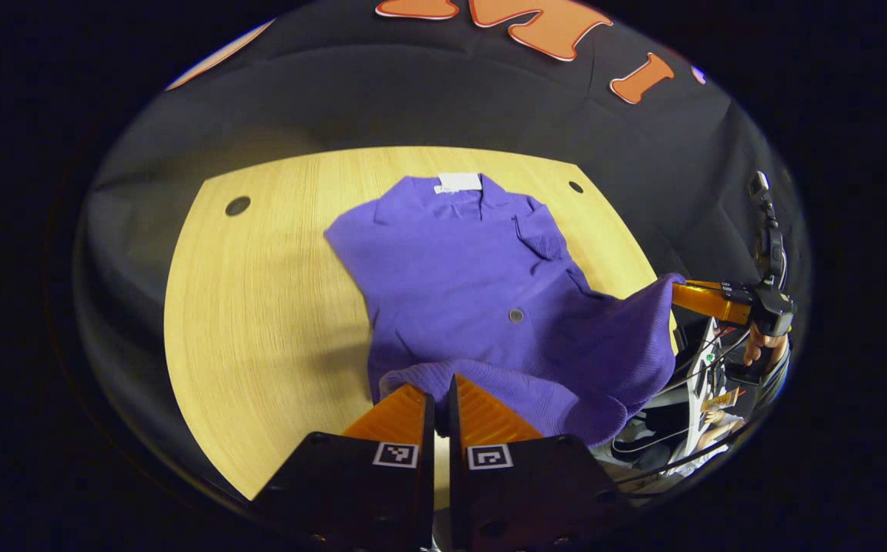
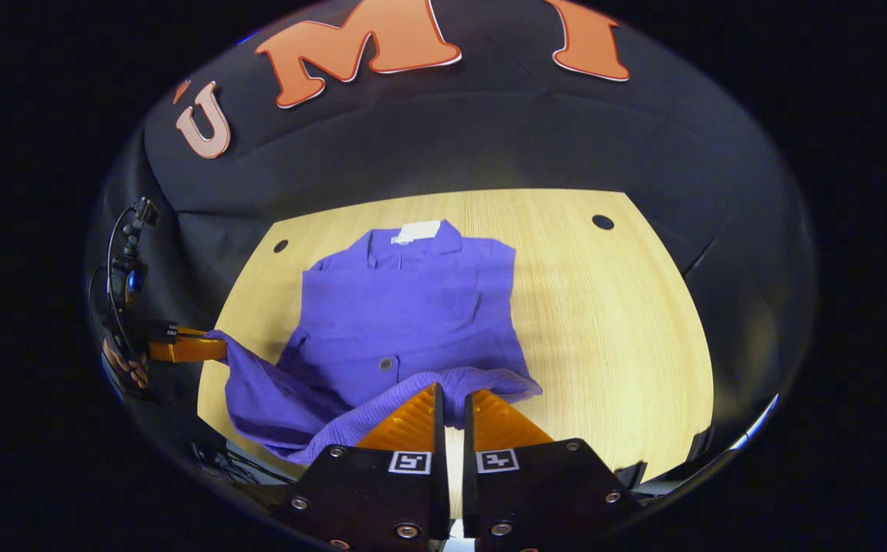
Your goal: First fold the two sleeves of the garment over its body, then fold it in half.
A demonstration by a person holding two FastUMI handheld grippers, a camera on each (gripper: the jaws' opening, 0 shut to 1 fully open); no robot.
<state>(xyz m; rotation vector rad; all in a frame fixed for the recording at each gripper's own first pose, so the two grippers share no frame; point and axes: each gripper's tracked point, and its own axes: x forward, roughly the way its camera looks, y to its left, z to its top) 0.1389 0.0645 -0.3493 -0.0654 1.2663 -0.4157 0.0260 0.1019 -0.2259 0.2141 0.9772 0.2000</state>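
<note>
A purple knitted garment [image 1: 458, 284] lies on the wooden table [image 1: 259, 307], collar and white label [image 1: 458, 182] at the far end, both sleeves lying over its body. The near hem is raised off the table at its two corners. My left gripper [image 1: 441, 387] is shut on one hem corner. In the left gripper view the right gripper [image 1: 677, 295] pinches the other corner at the right. The right gripper view shows the garment [image 2: 405, 314] with my right gripper [image 2: 452, 399] shut on the ribbed hem, and the left gripper [image 2: 217, 349] holding the far-left corner.
The table [image 2: 612, 322] has round holes near its far corners [image 2: 602, 222] [image 1: 237, 205]. A hand [image 1: 757, 349] holds the right gripper beyond the table's edge, over cables and gear [image 1: 704, 376]. Bare wood lies on either side of the garment.
</note>
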